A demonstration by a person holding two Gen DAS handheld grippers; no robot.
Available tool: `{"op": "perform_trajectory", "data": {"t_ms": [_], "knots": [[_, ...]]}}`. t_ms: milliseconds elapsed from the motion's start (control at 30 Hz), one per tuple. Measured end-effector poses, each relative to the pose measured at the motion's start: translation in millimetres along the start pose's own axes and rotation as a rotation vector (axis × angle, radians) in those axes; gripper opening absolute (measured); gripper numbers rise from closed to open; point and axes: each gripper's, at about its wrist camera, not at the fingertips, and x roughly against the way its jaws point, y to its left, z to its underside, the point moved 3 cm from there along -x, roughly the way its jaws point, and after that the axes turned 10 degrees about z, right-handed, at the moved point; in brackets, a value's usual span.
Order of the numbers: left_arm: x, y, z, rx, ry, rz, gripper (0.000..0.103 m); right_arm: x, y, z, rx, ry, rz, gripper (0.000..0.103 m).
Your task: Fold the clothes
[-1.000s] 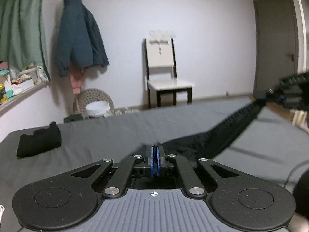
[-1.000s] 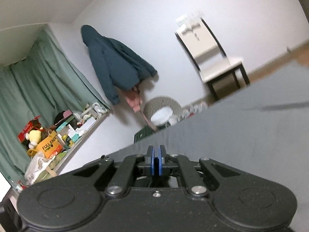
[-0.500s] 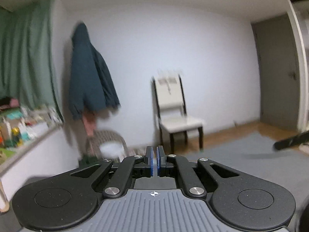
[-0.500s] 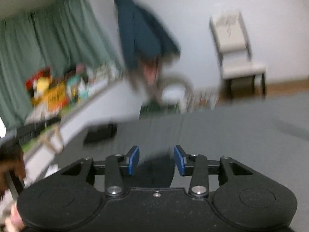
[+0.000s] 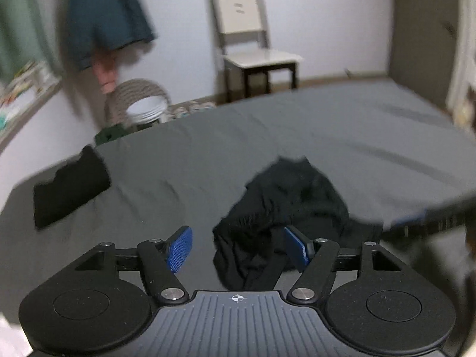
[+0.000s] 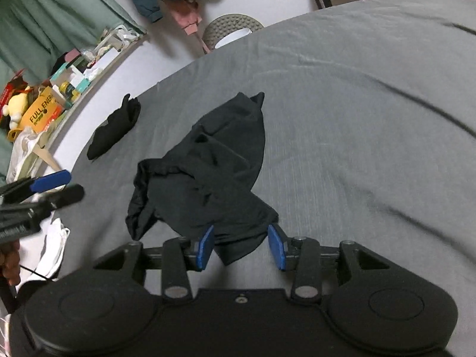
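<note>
Right wrist view: one black garment [image 6: 205, 172] lies crumpled and unfolded near the middle of the bed [image 6: 357, 95], its near edge between the spread jaws of the right gripper [image 6: 241, 247], which grip nothing. A second, smaller black garment [image 6: 114, 131] lies at the bed's far left edge as a compact bundle, by appearance already folded. Two garments are counted; judged from this, one is done and one is left, with no fold yet made in it. The left gripper [image 6: 53, 186] shows at the left border, jaws apart and holding nothing. Left wrist view: the same crumpled garment lies just beyond the open jaws. Beyond the bed stand one chair [image 5: 253, 41] and one hanging jacket [image 5: 107, 15].
</note>
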Motion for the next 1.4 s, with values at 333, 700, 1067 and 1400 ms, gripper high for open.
{"op": "perform_trajectory", "data": {"t_ms": [333, 700, 1067, 1400], "knots": [[-52.1, -16.7, -4.7, 0.015, 0.099, 0.056, 0.068, -10.2, -7.9, 3.3, -0.029, -0.004, -0.041, 0.04], [-75.6, -13.1, 9.3, 0.131, 0.144, -0.013, 0.034, -10.2, -15.6, 2.6, -0.108, -0.041, -0.025, 0.037], [-84.7, -12.0, 12.0, 0.189, 0.146, -0.029, 0.013, -13.7, -22.6, 1.6, -0.181, -0.054, -0.033, 0.037], [-78.5, -1.0, 13.5, 0.239, 0.123, -0.081, 0.012, -18.0, -29.7, 1.9, -0.278, -0.075, -0.072, 0.037]]}}
